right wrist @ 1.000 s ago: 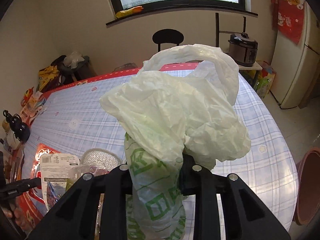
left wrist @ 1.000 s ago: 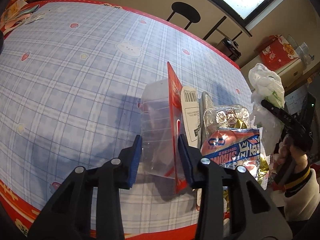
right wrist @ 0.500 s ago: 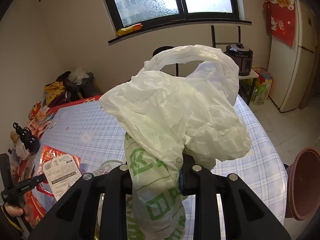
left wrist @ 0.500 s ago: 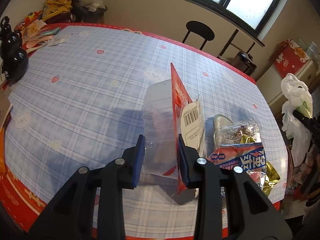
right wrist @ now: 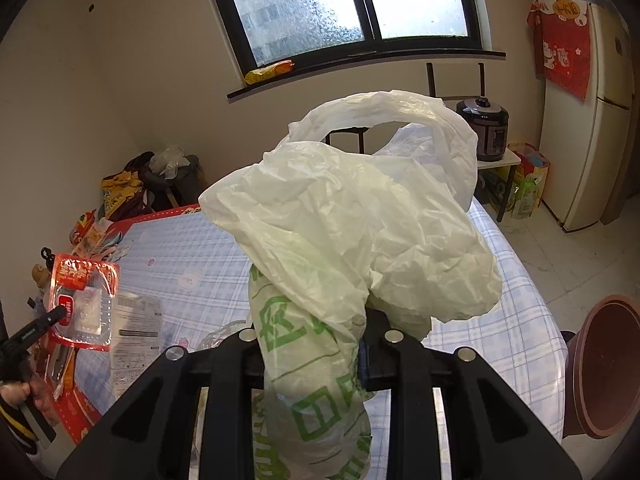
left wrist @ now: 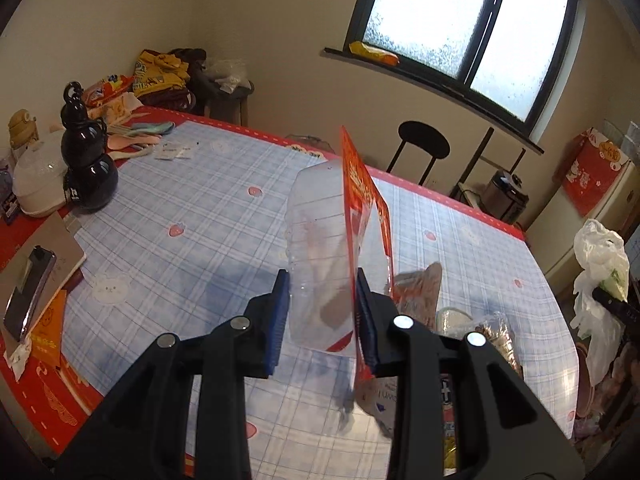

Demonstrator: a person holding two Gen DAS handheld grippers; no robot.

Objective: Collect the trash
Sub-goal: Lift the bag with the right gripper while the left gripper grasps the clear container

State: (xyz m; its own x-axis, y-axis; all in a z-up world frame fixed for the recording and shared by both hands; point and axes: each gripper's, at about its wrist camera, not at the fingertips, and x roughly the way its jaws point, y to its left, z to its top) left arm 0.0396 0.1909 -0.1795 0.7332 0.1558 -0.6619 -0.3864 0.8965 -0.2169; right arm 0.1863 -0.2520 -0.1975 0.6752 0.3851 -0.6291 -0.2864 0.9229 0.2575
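Observation:
My left gripper point(left wrist: 322, 312) is shut on a clear plastic blister pack with a red card back point(left wrist: 320, 248) and holds it upright above the blue checked tablecloth point(left wrist: 192, 240). From the right wrist view the same pack point(right wrist: 86, 304) hangs at the far left on the left gripper's tip point(right wrist: 56, 314). The right gripper point(right wrist: 312, 340) is shut on a crumpled white plastic bag with green print point(right wrist: 360, 232), which fills the middle of its view. That bag point(left wrist: 600, 264) shows at the right edge of the left wrist view. Snack wrappers and a foil tray point(left wrist: 492, 332) lie on the table below the pack.
A white printed label point(right wrist: 136, 320) lies flat on the cloth. A black gourd-shaped bottle point(left wrist: 86, 168), a white lidded pot point(left wrist: 36, 184) and a phone on a notebook point(left wrist: 28, 292) line the table's left side. A brown tub point(right wrist: 608, 364) stands on the floor right of the table.
The left gripper has risen and tipped upward with the blister pack, which is now off the table. The right gripper has lifted a little, the bag still in it.

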